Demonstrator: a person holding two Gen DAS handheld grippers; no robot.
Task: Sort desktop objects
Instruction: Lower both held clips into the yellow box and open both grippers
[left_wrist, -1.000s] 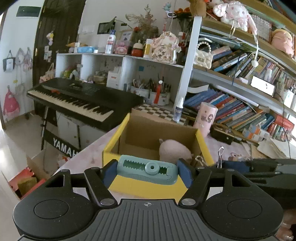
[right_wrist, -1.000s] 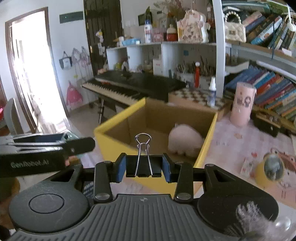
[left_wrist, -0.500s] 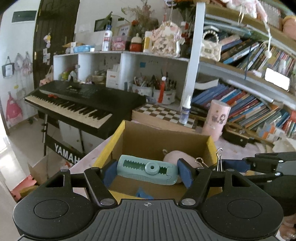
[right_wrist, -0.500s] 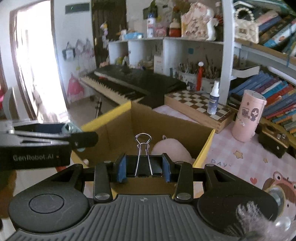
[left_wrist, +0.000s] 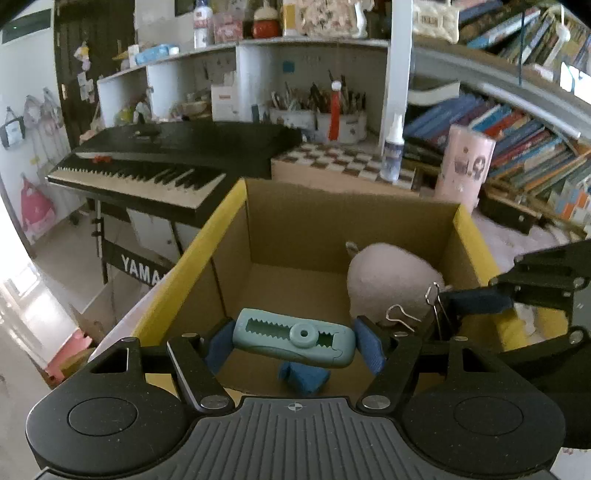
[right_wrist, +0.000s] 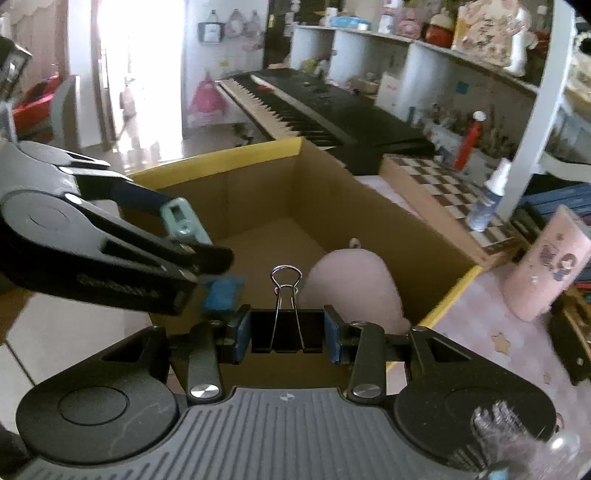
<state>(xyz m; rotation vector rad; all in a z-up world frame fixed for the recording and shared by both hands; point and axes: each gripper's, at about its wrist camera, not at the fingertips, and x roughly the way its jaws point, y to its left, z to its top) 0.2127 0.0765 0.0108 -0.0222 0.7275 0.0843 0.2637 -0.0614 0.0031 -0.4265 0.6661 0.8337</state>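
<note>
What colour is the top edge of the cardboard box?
Yellow rim on the brown cardboard box, clearest in the left wrist view.

The box is matt brown corrugated cardboard inside, its outer faces and rim printed flat yellow. In it lies a pale pink plush toy, soft and fuzzy, and near it a small blue piece (cloth or foam, hard to tell). The teal device looks like smooth, slightly satin plastic with moulded teeth. The binder clip has a matt black body and shiny wire handles. Both gripper bodies are black matt plastic, ribbed at the near edge, with blue rubbery pads.
</note>
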